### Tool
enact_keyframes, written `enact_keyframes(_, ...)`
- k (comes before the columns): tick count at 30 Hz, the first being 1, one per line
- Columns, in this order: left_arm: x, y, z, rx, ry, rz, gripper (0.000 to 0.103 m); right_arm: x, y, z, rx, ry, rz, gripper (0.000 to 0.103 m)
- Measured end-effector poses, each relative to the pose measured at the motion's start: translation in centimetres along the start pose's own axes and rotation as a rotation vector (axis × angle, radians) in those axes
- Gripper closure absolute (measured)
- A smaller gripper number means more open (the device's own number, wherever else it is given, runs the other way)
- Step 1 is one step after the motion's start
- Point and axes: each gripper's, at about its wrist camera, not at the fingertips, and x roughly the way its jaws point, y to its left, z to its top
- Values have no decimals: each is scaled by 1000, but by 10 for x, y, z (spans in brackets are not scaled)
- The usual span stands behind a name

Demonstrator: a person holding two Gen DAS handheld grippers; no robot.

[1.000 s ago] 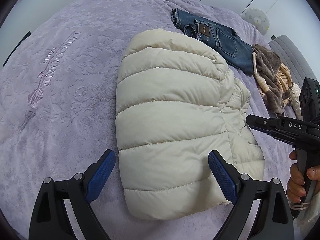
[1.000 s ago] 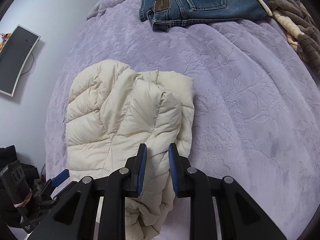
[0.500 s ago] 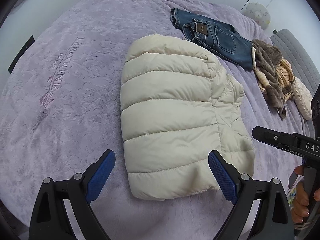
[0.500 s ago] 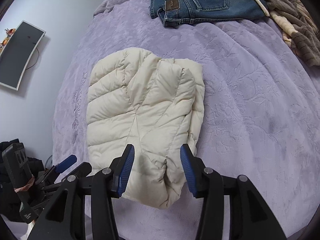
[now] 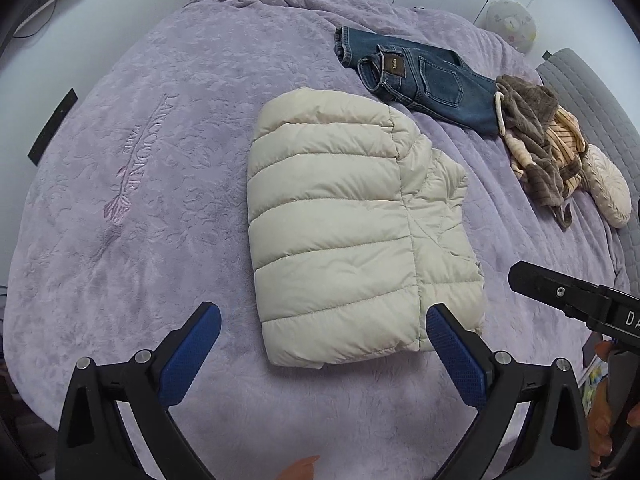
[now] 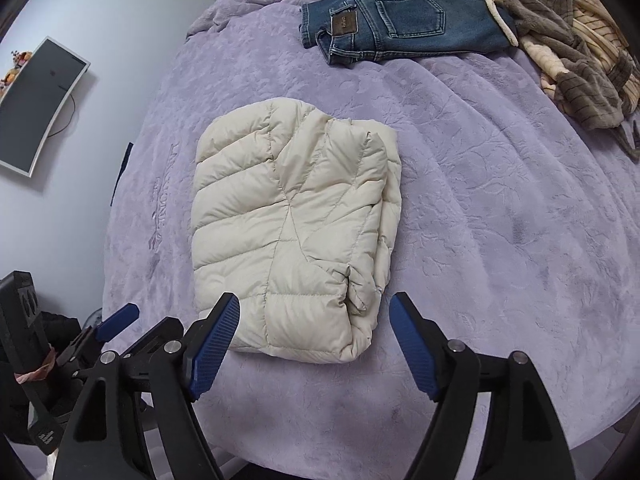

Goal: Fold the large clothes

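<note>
Purple bedding [image 5: 160,184] covered the bed and carried everything in the left wrist view. On it lay the cream puffer jacket [image 5: 340,232], folded into a compact block near the middle of the bed, with a pair of jeans [image 5: 424,80] beyond it and a heap of brown and striped clothes [image 5: 540,148] further to the right, well apart from the jacket. The left gripper [image 5: 323,354] hung over the near edge of the bed with its fingers [image 5: 192,356] spread wide and nothing between them. Compared with a second earlier, the jacket sat further from the camera and showed whole, so this gripper had backed away from it.

Over on the right wrist view the same jacket [image 6: 296,228] lay flat and free, its folded layers stacked along the right-hand side. The right gripper [image 6: 314,350] also stood wide open and empty, its fingers [image 6: 214,344] short of the jacket's near edge. A second before, those fingers had been almost closed over the jacket's edge; half a second before they were partly open; at this moment they had let go and drawn back.

Both releases suggested that the fold of the jacket was finished and that it would stay put unaided. The heap of clothes looked the likely next item.
</note>
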Motion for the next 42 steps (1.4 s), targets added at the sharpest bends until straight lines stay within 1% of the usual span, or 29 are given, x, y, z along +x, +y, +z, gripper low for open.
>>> enact_keyframes(1,-2,0,-1,-4,4,2,0,-2,1,-1,-4,-5,-8,19)
enact_keyframes(3,-5,-1,-3,-7,10,10,0,-7,4,-4,-11,-14,-27,19)
enact_keyframes(5,-10,-3,-4,-5,1,29,0,-11,9,-7,-25,-21,-50,13)
enact_keyframes(6,-13,-4,-5,-5,-7,41,0,-13,11,-9,-31,-26,-60,2)
enact_keyframes(7,-16,-4,-5,-5,-14,49,0,-15,12,-10,-32,-37,-66,0)
enact_keyframes(11,-27,-6,-5,-1,-33,73,0,-26,20,-15,-46,-101,-111,0)
enact_keyframes(14,-33,-8,-4,1,-43,96,0,-30,25,-15,-60,-108,-154,0)
enact_keyframes(18,-39,-8,-5,-9,-48,117,0,-33,26,-17,-61,-107,-180,0)
enact_keyframes(24,-43,-6,-9,-27,-42,125,0,-35,29,-22,-60,-105,-192,0)
enact_keyframes(37,-49,-5,-14,-27,-43,148,0,-35,31,-24,-60,-105,-193,0)
enact_keyframes(42,-50,-5,-16,-25,-37,150,0,-36,32,-30,-55,-103,-188,0)
